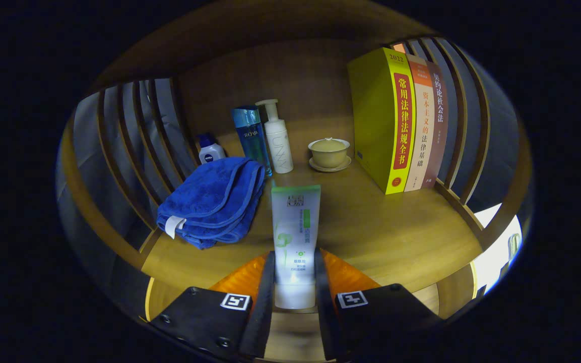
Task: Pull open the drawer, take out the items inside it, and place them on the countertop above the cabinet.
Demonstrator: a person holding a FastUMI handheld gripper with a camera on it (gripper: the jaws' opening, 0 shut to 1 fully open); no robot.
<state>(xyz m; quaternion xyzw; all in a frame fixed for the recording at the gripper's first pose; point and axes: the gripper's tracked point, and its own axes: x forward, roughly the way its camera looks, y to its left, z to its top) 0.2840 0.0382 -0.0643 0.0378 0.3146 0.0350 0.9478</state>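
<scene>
The gripper [294,282] is closed on a white and green tube [295,237]. Both fingers press its sides near the bottom end. The tube stands up tall between the fingers, its flat green end on top and its long side going straight up and down. It is at the front of the wooden countertop [396,227], near the front edge.

To the left of the tube lies a folded blue towel [214,201], close by it. To the right the wood is bare, with lots of room.

Farther back stand a small blue and white bottle [210,150], a tall blue box [251,138] and a white pump bottle [277,138]. Beside them is a lidded cup [329,150] on a saucer.

Three books [401,118] stand upright at the right. Wooden slats [134,136] close both sides, and a wooden wall is at the back.
</scene>
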